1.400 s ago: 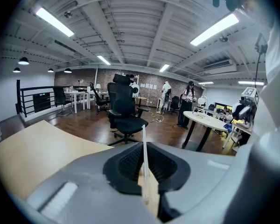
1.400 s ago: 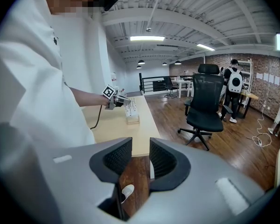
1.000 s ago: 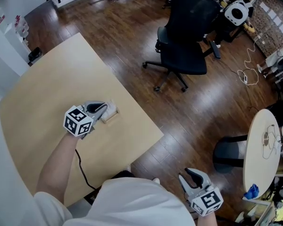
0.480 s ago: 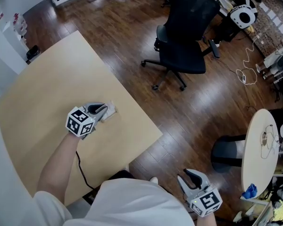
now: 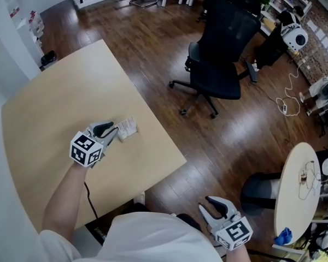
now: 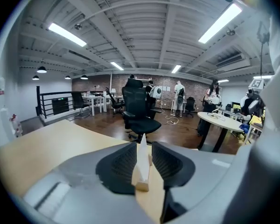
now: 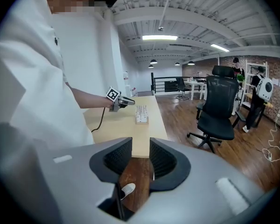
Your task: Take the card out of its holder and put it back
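A white card [image 6: 142,154] stands upright in a small wooden holder [image 6: 141,185] on the light wooden table [image 5: 60,102]. In the head view the card and holder [image 5: 127,129] sit near the table's right edge, just ahead of my left gripper [image 5: 112,131]. In the left gripper view the left gripper [image 6: 143,148] has the card between its jaws, which are opening; a gap shows on each side and the pads do not press it. My right gripper [image 5: 208,203] hangs off the table near my body, open and empty; its own view shows the holder [image 7: 141,114] far off.
A black office chair [image 5: 221,53] stands on the dark wood floor beyond the table's right edge. A round white table [image 5: 300,179] with small items is at the right. A cable runs from my left arm over the table's near edge.
My left gripper has drawn back a little toward me, so more of the card and holder shows ahead of its jaws. The right gripper has hardly moved.
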Demonstrator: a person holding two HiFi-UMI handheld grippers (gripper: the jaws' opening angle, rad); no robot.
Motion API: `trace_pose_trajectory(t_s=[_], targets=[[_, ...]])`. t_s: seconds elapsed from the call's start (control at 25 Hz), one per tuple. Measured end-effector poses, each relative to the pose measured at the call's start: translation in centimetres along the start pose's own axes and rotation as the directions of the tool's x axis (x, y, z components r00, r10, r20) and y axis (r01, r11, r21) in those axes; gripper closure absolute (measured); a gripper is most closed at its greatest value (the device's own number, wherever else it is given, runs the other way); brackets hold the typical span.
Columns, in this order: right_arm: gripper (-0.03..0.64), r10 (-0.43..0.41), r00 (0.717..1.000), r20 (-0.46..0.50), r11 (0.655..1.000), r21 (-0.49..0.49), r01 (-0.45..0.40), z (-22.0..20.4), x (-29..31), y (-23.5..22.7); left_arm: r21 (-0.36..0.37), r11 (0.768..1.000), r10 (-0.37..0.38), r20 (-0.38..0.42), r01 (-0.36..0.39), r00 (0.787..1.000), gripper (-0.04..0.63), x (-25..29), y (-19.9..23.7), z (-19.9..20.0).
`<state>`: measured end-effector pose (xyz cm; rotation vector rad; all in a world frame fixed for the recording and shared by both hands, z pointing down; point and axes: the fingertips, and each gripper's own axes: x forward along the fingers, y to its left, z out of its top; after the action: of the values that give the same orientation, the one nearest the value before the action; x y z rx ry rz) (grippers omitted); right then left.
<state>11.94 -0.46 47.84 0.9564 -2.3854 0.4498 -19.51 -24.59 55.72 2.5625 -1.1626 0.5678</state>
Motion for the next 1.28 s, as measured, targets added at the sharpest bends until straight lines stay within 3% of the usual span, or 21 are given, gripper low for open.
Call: trace_pose_trajectory(t_s=[0.28, 0.56, 0.72, 0.96, 1.28], targets=[[0.495, 0.171, 0.985, 0.033, 0.976, -0.14, -0.165, 0.3, -0.7, 0.3, -0.03, 0.985, 0.174, 0.066, -0.172, 0.983, 0.489, -9.6, -5.9, 0.4], [0.495, 0.324, 0.944, 0.055, 0.917, -0.266, -0.299, -1.4, -4.1, 0.4, -0.125, 0.948, 0.306, 0.109, -0.292, 0.946, 0.499, -17.0, -19.4, -1.3], [0.495, 0.39, 0.919, 0.056, 0.883, -0.305, -0.356, -3.5, -7.0, 1.0, -0.182, 0.937, 0.32, 0.112, -0.298, 0.941, 0.499, -19.4, -28.9, -3.0], [0.494, 0.448, 0.892, 0.06, 0.85, -0.339, -0.404, -7.8, -11.6, 0.1, -0.188, 0.928, 0.342, 0.084, -0.322, 0.936, 0.508, -19.1, -41.1, -5.4], [0.495, 0.481, 0.876, 0.019, 0.817, -0.371, -0.441, -9.9, -15.5, 2.1, -0.18, 0.941, 0.307, 0.103, -0.285, 0.946, 0.509, -19.6, -49.0, -4.4]])
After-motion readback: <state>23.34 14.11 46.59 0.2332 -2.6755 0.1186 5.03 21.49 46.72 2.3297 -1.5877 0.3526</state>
